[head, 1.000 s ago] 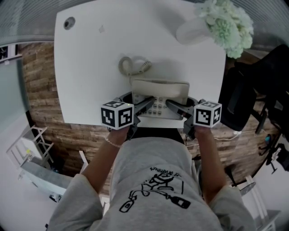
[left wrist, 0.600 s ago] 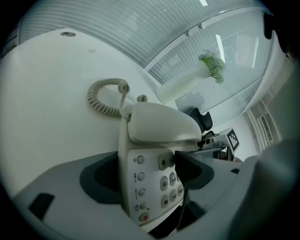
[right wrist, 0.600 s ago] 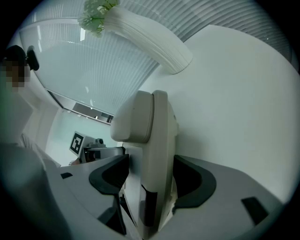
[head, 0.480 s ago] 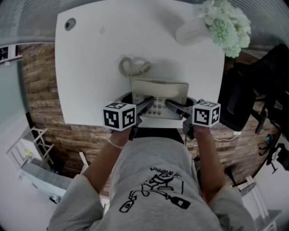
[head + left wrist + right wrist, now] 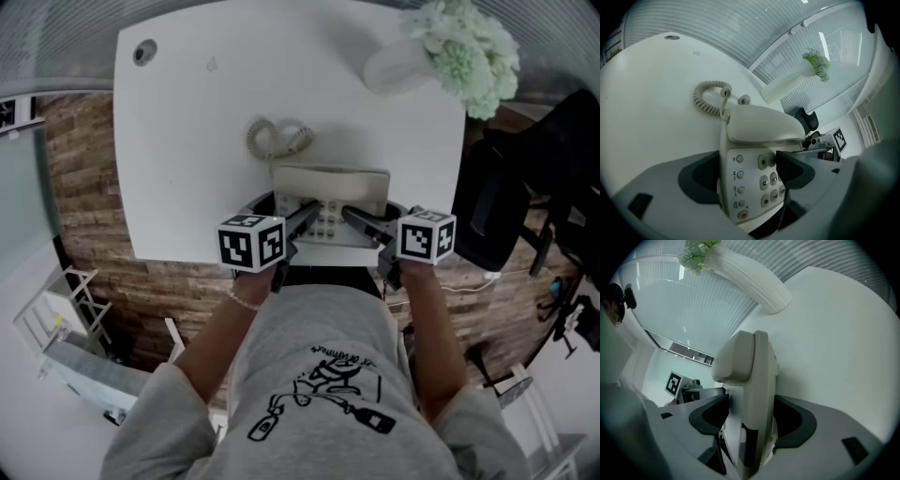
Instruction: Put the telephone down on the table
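Note:
A beige telephone (image 5: pixel 330 202) lies flat on the white table (image 5: pixel 187 141) near its front edge, handset on the cradle and coiled cord (image 5: pixel 277 138) behind it. My left gripper (image 5: pixel 286 213) straddles the telephone's left end (image 5: pixel 754 126). Its jaws have just been opening and stand open, with the keypad side between them. My right gripper (image 5: pixel 372 216) is at the right end. In the right gripper view the telephone (image 5: pixel 750 376) is edge-on and both pads (image 5: pixel 715 411) lie against it. The left gripper (image 5: pixel 745 173) and the right gripper (image 5: pixel 750 416) face each other across the set.
A white vase (image 5: pixel 403 66) with pale green flowers (image 5: pixel 469 52) lies at the table's back right corner. A cable hole (image 5: pixel 142 49) is at the back left. A black office chair (image 5: pixel 511 197) stands right of the table. The person stands against the front edge.
The left gripper's marker cube has shifted slightly rightward and tilted. The telephone and the right gripper have stayed where they were.

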